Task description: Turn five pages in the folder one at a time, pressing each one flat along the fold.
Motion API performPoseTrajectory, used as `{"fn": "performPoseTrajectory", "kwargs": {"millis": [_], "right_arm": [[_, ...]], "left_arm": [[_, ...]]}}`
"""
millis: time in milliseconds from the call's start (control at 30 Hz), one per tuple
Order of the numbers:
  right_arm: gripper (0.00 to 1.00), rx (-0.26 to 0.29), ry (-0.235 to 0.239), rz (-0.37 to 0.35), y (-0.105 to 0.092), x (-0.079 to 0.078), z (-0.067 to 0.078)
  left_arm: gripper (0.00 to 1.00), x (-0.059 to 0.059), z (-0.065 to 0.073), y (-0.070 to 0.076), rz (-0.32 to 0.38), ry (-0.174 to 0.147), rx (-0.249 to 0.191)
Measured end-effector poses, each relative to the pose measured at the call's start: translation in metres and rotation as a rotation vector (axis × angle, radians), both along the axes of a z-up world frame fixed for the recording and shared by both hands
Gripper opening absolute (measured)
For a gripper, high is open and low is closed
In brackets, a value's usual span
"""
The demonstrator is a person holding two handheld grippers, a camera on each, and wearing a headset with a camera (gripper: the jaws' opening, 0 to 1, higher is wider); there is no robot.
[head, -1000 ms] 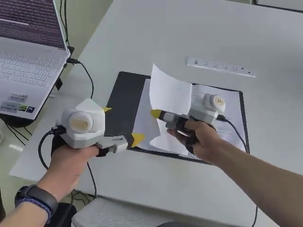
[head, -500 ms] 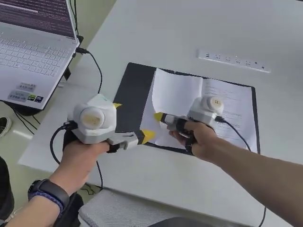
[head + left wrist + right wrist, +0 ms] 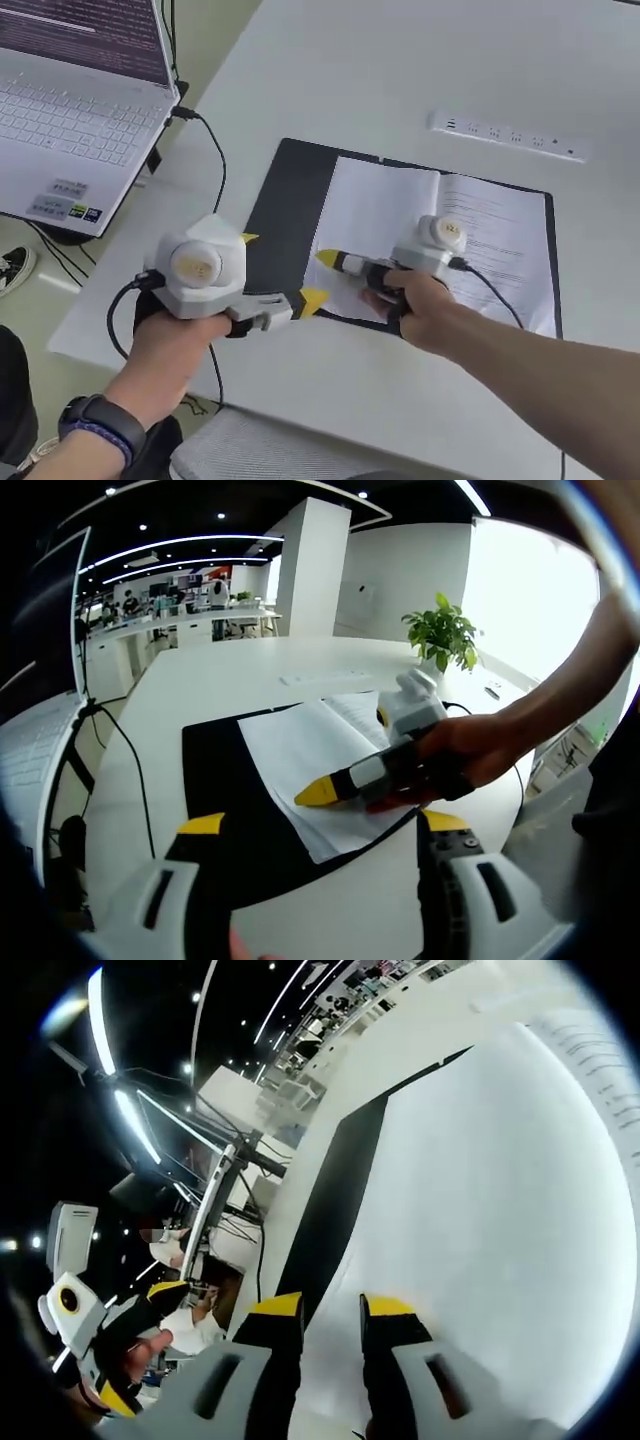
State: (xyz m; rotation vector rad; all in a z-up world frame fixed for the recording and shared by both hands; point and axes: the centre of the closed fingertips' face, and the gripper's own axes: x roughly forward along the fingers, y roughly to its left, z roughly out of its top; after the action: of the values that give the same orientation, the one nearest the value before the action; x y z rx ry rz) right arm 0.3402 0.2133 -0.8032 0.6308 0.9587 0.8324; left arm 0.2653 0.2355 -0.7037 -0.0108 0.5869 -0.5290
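A black folder point(image 3: 275, 215) lies open on the white table, with the turned page point(image 3: 375, 215) flat on its left half and a printed page point(image 3: 500, 250) on its right half. My right gripper point(image 3: 328, 260) points left, low over the turned page near its outer edge. Its jaws stand close together with a thin gap point(image 3: 332, 1305), and white paper point(image 3: 500, 1210) lies under them. My left gripper point(image 3: 282, 268) hovers open at the folder's front left corner, holding nothing. In the left gripper view its wide-apart fingers frame the right gripper point(image 3: 312, 794).
An open laptop point(image 3: 70, 100) sits at the far left with a black cable point(image 3: 215, 160) running toward the folder. A white power strip point(image 3: 510, 135) lies beyond the folder. The table's front edge runs just below both hands. A potted plant point(image 3: 445, 630) stands far behind.
The page stood raised and curled in the right gripper a second ago; now it lies flat on the left side, and the right gripper has come down with it. The left gripper stayed put.
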Motion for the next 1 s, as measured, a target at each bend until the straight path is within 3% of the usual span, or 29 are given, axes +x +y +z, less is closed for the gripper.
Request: {"fn": "performPoseTrajectory", "kwargs": {"millis": [233,400,467,533,700,800,900,1000], "right_arm": [[0.35,0.033,-0.013,0.028,0.005,-0.003,0.006],[0.44,0.049,-0.025,0.040,0.004,-0.008,0.013],[0.49,0.090,-0.024,0.042,0.004,-0.010,0.021],[0.51,0.132,-0.059,0.064,0.003,-0.014,0.032],[0.52,0.104,-0.104,0.079,-0.020,-0.018,0.036],[0.48,0.089,-0.131,0.016,-0.042,-0.011,0.038],[0.45,0.106,-0.127,-0.047,-0.058,-0.004,0.041],[0.43,0.099,-0.134,-0.062,-0.071,-0.001,0.041]], "left_arm": [[0.75,0.009,-0.011,-0.008,-0.014,0.018,-0.003],[0.72,0.010,-0.017,-0.016,-0.013,0.031,-0.031],[0.71,0.011,-0.020,-0.021,-0.032,0.033,-0.021],[0.70,0.012,-0.025,-0.024,-0.047,0.045,-0.020],[0.60,0.018,-0.031,-0.029,-0.066,0.049,-0.006],[0.55,0.022,-0.039,-0.033,-0.083,0.062,0.007],[0.49,0.024,-0.049,-0.035,-0.096,0.081,0.017],[0.39,0.025,-0.056,-0.038,-0.109,0.082,0.031]]}}
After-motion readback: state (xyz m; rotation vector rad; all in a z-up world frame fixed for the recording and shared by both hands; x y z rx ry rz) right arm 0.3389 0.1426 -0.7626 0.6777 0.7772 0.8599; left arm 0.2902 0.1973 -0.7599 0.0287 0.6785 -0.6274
